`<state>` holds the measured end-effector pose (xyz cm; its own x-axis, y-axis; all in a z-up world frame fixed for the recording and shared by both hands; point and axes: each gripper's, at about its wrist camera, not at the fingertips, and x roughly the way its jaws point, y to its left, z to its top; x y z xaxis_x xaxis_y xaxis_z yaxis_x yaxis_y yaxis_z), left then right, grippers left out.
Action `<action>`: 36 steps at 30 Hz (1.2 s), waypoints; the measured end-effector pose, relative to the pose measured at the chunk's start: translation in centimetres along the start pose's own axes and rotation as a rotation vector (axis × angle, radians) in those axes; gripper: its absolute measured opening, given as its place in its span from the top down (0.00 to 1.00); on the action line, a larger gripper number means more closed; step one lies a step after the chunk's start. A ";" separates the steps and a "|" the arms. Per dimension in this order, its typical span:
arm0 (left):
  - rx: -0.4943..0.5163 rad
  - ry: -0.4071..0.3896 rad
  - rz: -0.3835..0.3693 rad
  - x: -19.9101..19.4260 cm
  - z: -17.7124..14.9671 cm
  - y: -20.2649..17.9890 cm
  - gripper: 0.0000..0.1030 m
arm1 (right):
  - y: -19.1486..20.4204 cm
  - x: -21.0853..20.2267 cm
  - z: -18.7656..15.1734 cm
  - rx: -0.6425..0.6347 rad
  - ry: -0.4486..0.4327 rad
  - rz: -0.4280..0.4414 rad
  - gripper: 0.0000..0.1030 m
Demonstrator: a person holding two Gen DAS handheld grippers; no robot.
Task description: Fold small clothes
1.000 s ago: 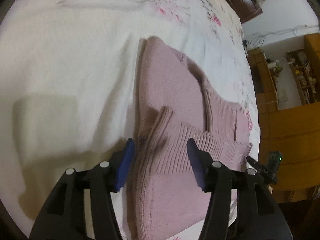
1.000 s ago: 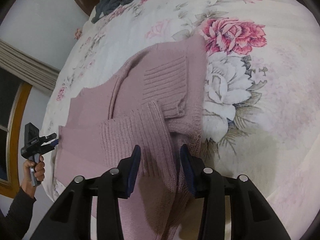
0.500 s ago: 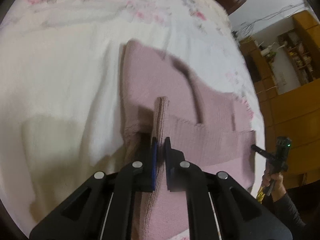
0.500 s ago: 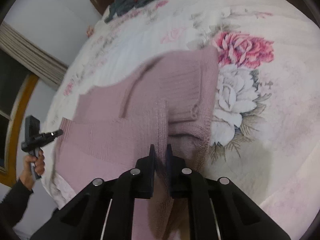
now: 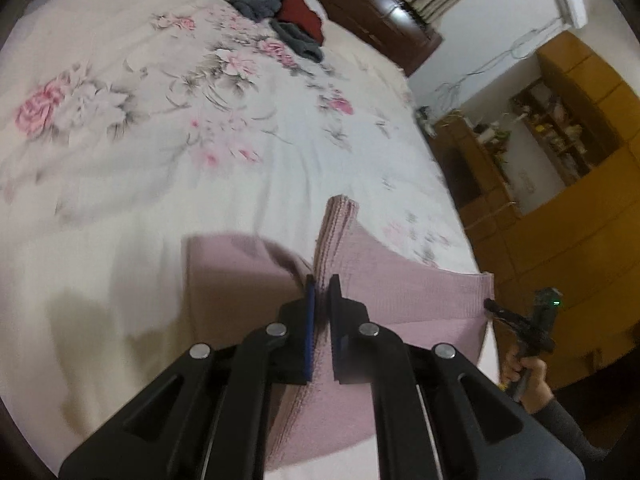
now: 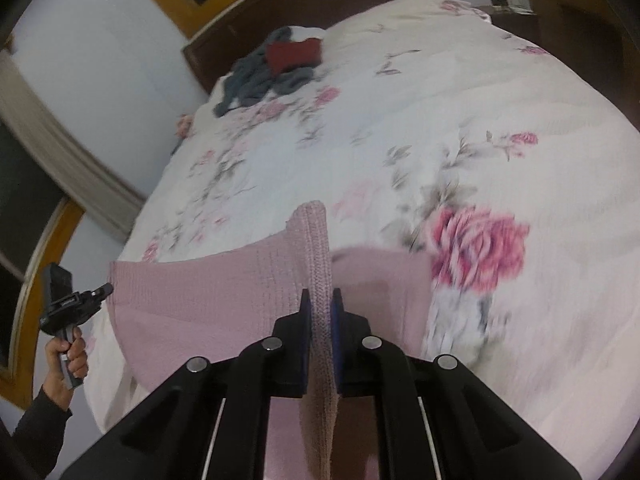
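Note:
A pink knit sweater lies on a floral bedspread near its front edge. My left gripper is shut on a ribbed edge of the sweater, which stands up between the jaws. In the right wrist view the same pink sweater stretches to the left, and my right gripper is shut on another ribbed fold of it. Each gripper shows in the other's view, held in a hand: the right gripper and the left gripper. The lower part of the sweater is lifted off the bed.
A heap of grey and red clothes lies at the far end of the bed, also seen as the clothes pile. A dark headboard stands behind it. Wooden cabinets stand to the right of the bed, a curtain to the left.
Both grippers closed on the sweater's ribbed edges, then lifted and carried the fabric toward the far end of the bed. The views now tilt up over the bedspread.

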<state>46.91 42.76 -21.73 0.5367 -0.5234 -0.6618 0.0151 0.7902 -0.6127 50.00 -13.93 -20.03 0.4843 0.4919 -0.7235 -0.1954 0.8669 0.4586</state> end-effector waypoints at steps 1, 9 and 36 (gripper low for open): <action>-0.015 0.013 0.020 1.2 1.0 0.6 0.96 | -0.3 0.7 0.5 0.006 0.004 -0.013 0.92; -0.080 0.095 0.132 9.1 5.2 3.7 0.96 | -1.5 7.6 3.7 0.004 0.074 -0.120 0.92; -0.197 0.216 0.225 16.4 2.6 6.7 0.87 | -8.5 14.2 1.1 0.216 0.200 -0.047 1.00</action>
<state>58.01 40.31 -35.60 0.3176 -0.4154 -0.8524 -0.2570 0.8276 -0.4991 59.49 -14.41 -33.60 0.3063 0.4763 -0.8242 0.0194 0.8625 0.5057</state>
